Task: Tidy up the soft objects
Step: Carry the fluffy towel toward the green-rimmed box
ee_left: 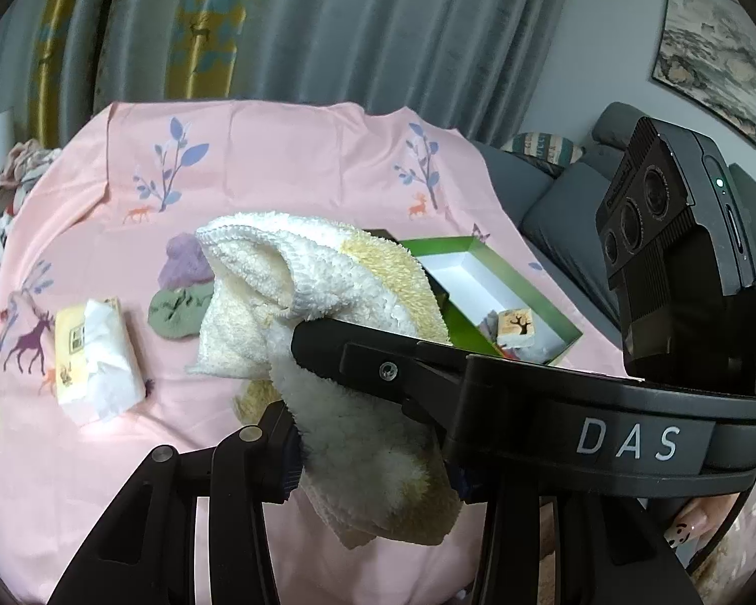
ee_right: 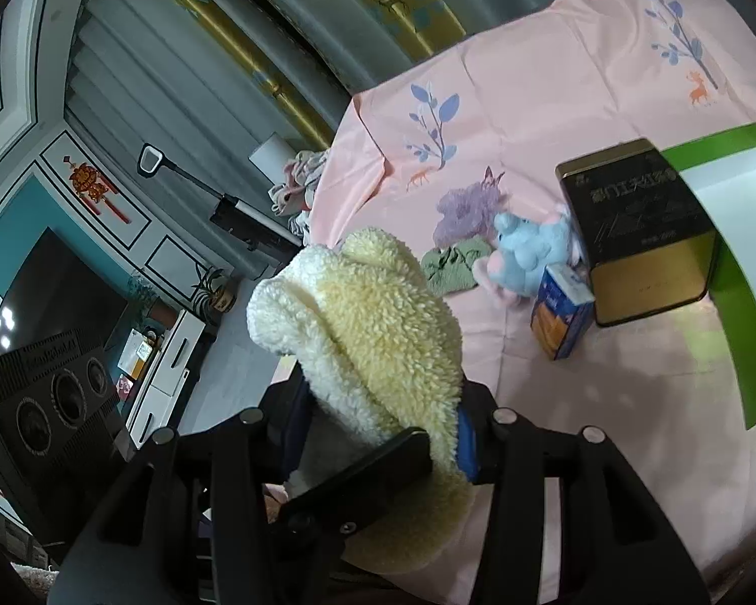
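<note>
Pink cloth (ee_left: 287, 161) printed with deer and leafy twigs covers the whole surface, and above it a cream and yellow fleecy towel (ee_left: 327, 302) hangs lifted, pinched at one part by the left gripper (ee_left: 373, 459) and at another by the right gripper (ee_right: 378, 433). Behind stand a green box (ee_left: 524, 297) and a dark tin (ee_right: 640, 232), with a tissue pack (ee_left: 98, 358), a blue plush toy (ee_right: 529, 257) and a small blue carton (ee_right: 562, 317).
</note>
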Motion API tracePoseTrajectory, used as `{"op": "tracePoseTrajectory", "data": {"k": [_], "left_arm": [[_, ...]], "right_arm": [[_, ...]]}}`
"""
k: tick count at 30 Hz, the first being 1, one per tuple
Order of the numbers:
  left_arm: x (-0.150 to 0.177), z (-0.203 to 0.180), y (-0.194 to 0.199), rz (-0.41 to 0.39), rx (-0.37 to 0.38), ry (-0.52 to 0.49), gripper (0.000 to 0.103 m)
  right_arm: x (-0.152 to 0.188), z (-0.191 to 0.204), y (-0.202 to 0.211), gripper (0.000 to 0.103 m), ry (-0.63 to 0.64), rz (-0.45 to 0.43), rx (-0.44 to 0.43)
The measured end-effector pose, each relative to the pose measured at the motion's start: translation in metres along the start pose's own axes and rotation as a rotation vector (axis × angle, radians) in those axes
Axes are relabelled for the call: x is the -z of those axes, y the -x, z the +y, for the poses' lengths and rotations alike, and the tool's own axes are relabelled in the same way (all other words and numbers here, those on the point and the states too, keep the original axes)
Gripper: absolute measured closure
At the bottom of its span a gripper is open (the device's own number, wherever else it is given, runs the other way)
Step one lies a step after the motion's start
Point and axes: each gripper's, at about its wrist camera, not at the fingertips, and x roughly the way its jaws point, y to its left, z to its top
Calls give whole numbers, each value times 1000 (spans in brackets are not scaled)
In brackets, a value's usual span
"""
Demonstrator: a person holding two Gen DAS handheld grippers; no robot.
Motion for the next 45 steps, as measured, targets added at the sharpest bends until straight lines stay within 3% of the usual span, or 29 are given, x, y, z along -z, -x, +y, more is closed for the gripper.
{"op": "tracePoseTrajectory", "data": {"k": [7, 13, 16, 20, 24, 38, 45], "left_arm": [[-24, -2, 3, -80, 13, 26, 58], [-37, 22, 15, -146, -32, 131, 59], [-37, 36, 18, -165, -50, 196, 60], [-28, 39, 14, -152, -119, 235, 61], [-17, 39, 9, -158, -118, 265, 63], [-12, 14, -11, -138, -139, 233, 67], [-25, -2, -34, -137, -68, 194, 69]], "right_arm": [[-29, 8, 9, 57, 65, -14, 11], [-57, 31, -12, 57, 176, 52, -22], [-63, 43, -29, 57, 242, 88, -25], [-61, 35, -46, 57, 243, 140, -75], [-55, 19, -50, 57, 215, 159, -111], [-50, 1, -39, 57, 222, 135, -54], [-61, -18, -20, 57, 216, 70, 31]]}}
